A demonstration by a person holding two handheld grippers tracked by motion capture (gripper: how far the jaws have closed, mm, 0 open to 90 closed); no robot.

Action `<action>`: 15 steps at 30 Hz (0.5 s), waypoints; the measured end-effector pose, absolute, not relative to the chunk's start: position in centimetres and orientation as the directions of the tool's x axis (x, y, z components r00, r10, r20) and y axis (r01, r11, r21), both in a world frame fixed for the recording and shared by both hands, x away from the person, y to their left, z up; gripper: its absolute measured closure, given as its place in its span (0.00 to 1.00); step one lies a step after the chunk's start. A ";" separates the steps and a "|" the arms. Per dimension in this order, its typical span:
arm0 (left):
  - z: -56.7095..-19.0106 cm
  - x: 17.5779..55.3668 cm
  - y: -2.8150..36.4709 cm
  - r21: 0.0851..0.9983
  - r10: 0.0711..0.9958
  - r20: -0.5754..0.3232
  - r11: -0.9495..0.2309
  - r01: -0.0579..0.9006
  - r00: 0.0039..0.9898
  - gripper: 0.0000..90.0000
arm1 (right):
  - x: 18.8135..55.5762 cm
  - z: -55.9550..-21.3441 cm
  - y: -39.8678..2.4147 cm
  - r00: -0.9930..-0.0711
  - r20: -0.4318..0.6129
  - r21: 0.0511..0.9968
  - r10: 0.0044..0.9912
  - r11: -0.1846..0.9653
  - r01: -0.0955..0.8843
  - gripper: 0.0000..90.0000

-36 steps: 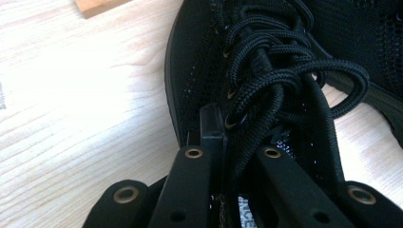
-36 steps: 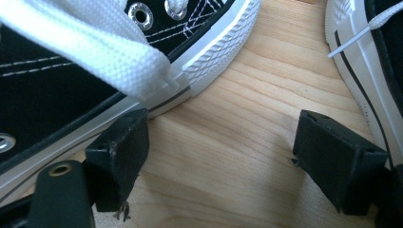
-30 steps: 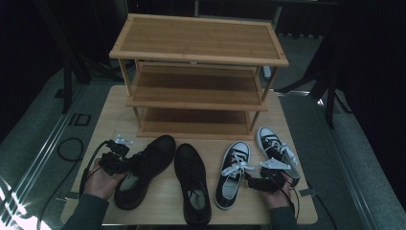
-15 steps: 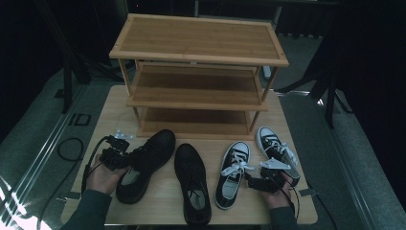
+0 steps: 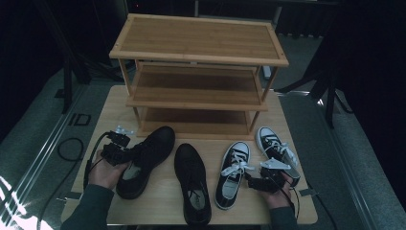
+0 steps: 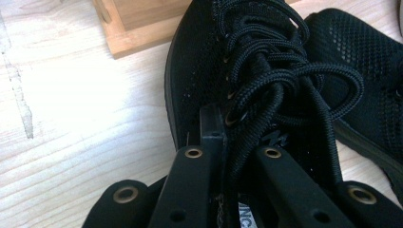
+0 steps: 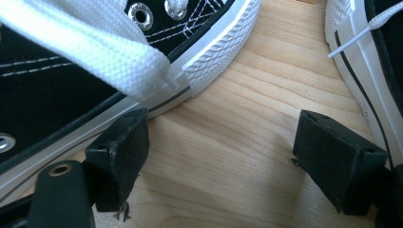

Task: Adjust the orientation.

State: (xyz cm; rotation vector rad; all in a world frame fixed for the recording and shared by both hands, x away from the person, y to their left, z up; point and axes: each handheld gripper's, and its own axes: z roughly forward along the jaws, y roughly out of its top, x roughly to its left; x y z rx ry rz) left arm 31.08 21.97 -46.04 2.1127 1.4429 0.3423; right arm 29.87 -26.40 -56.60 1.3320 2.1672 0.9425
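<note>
My left gripper [image 5: 116, 149] is clamped on the collar of the left black shoe [image 5: 143, 158], at the table's [image 5: 110, 105] left, toe towards the rack [image 5: 196, 76]. My right gripper [image 5: 262, 181] rests wide open between two black-and-white sneakers [image 5: 232, 172], gripping nothing.

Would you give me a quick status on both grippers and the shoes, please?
Left gripper shut on left black shoe. Right gripper open on the table between the two sneakers, holding nothing. Shoe rack shelves bare, path unobstructed.
</note>
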 end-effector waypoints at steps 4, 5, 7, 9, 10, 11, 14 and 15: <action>-45.9 31.3 21.9 0.575 0.916 -0.097 -0.267 0.773 0.389 0.97 | 29.9 -56.6 -26.4 -0.449 -0.006 0.734 0.893 0.309 0.605 0.22; -45.9 31.4 21.9 0.577 0.917 -0.097 -0.265 0.772 0.388 0.98 | 29.9 -56.6 -26.4 -0.449 -0.006 0.734 0.893 0.309 0.605 0.22; -45.8 31.6 21.9 0.578 0.918 -0.098 -0.263 0.773 0.385 0.98 | 29.9 -56.6 -26.4 -0.449 -0.006 0.734 0.893 0.309 0.605 0.22; -45.8 31.8 21.8 0.578 0.918 -0.099 -0.262 0.773 0.385 0.98 | 29.9 -56.6 -26.4 -0.449 -0.006 0.734 0.893 0.309 0.605 0.22; -45.8 31.8 21.8 0.578 0.918 -0.099 -0.262 0.773 0.385 0.98 | 29.9 -56.6 -26.4 -0.449 -0.006 0.734 0.893 0.309 0.605 0.22; -45.8 32.0 21.7 0.578 0.918 -0.098 -0.262 0.773 0.384 0.98 | 29.9 -56.6 -26.4 -0.449 -0.006 0.734 0.893 0.309 0.605 0.22; -45.8 32.3 21.5 0.578 0.919 -0.098 -0.260 0.773 0.383 0.98 | 29.9 -56.6 -26.4 -0.450 -0.007 0.734 0.893 0.310 0.605 0.22; -45.8 32.4 21.5 0.578 0.919 -0.096 -0.262 0.773 0.383 0.98 | 29.9 -56.6 -26.4 -0.450 -0.007 0.734 0.893 0.310 0.604 0.22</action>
